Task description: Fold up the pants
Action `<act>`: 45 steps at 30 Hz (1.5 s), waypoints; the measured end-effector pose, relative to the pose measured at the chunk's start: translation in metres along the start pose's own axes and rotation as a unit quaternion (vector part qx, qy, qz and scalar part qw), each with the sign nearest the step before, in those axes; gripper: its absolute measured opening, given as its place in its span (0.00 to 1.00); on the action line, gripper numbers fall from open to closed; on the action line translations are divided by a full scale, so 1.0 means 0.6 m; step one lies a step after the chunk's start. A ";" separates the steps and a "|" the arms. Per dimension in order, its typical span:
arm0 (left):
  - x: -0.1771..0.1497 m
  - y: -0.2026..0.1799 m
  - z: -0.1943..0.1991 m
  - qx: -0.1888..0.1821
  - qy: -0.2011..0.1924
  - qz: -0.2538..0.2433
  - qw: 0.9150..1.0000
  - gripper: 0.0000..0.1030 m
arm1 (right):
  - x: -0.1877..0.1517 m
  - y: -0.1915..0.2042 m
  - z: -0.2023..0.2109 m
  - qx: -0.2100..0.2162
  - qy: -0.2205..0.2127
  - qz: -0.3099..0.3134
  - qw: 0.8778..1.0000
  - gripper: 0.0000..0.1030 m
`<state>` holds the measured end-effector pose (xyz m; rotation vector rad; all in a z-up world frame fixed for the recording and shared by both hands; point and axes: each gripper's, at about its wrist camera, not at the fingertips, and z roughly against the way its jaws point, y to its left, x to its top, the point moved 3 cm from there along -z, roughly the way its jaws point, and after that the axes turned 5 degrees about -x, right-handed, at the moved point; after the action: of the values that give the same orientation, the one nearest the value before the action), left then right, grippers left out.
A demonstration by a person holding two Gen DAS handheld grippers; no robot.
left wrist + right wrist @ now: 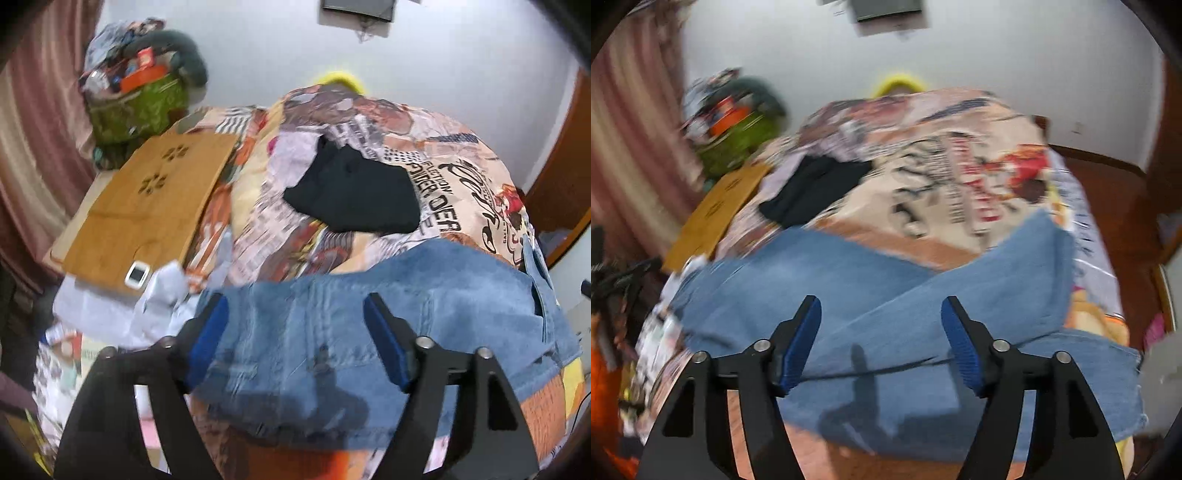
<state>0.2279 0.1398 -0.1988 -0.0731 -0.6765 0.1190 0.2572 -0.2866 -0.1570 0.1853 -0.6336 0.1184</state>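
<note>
The left gripper (295, 314) and the right gripper (881, 314) both stood wide apart, gripping nothing, above the blue jeans (369, 325) spread across the patterned bedspread (461, 192). Beyond lay a black garment (351, 195), perhaps already folded; blur obscured it.

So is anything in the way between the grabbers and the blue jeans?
Nothing visible is. Both the left gripper and the right gripper have open jaws right above the jeans, with only air between. The black garment lies farther back on the bedspread.
</note>
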 end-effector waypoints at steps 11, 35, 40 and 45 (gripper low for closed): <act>0.093 -0.107 -0.102 -0.027 0.020 -0.034 0.999 0.91 | 0.071 -0.155 -0.084 -0.063 0.017 -0.070 0.995 0.65; 0.100 -0.190 -0.272 -0.024 0.104 -0.088 0.990 0.91 | 0.132 -0.297 -0.364 -0.079 0.114 -0.148 0.979 0.28; 0.088 -0.204 -0.268 -0.029 0.115 -0.094 0.989 0.91 | 0.123 -0.306 -0.353 -0.081 0.114 -0.155 0.978 0.09; 0.074 -0.229 -0.242 -0.037 0.116 -0.115 0.986 0.91 | 0.123 -0.321 -0.297 -0.086 0.084 -0.156 0.980 0.08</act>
<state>0.3650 0.0055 -0.2694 -0.0792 -0.4529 -0.1359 0.4512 -0.4334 -0.2796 0.1038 -0.4368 -0.2222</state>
